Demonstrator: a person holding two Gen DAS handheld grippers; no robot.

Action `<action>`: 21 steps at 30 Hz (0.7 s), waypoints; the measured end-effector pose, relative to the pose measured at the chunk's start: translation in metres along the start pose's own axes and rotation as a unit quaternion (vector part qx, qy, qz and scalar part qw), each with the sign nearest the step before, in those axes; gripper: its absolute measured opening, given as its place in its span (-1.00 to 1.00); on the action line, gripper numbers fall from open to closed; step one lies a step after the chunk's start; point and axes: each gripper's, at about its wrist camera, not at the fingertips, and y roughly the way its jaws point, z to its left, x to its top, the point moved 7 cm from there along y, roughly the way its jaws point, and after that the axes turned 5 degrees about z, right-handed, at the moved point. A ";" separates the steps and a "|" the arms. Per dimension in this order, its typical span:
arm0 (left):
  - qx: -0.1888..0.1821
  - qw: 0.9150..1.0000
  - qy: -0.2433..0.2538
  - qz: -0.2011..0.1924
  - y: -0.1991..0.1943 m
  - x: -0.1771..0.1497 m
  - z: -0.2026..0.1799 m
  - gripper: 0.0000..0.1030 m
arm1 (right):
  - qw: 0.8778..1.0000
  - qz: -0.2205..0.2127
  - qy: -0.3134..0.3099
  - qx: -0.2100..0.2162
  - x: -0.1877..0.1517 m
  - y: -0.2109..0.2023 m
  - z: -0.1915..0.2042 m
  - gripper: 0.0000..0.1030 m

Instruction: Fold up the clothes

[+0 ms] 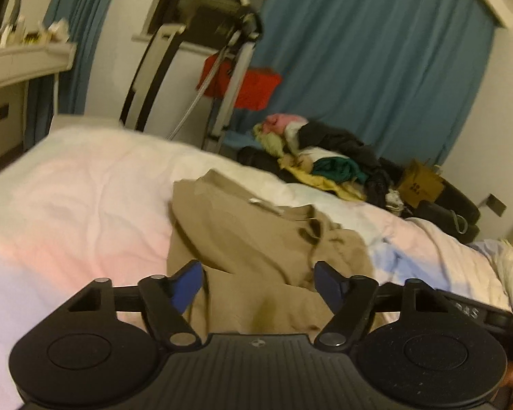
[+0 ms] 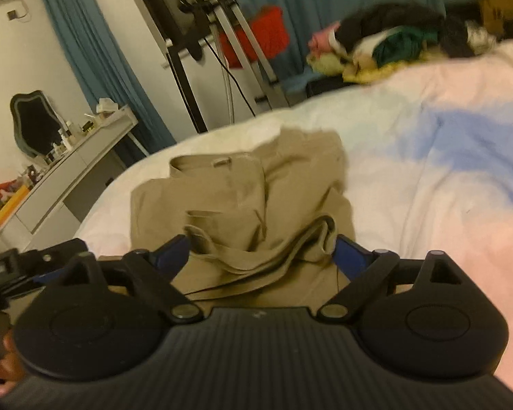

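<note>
Currently both tongs, left tongs (image 1: 258,278) and right tongs (image 2: 261,251), stand wide open, holding nothing; tan trousers (image 2: 242,184) ahead may unfold if snagged.

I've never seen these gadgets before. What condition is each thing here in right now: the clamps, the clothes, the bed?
Left gripper: open, fingers apart over the cloth, gripping nothing.
Right gripper: open, cloth lying between its fingers, not pinched.
Khaki garment: roughly folded, rumpled at the near edge, lying on the bed.
Clothes pile: unfolded, heaped at the bed's far side.
Bed cover: spread out, lightly wrinkled.
Blue curtain: drawn shut.
</note>
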 end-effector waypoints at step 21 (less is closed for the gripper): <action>-0.004 1.000 0.025 0.017 -0.105 -0.082 -0.047 0.59 | 0.997 -0.061 -0.053 -0.019 -0.052 -0.123 0.031 0.78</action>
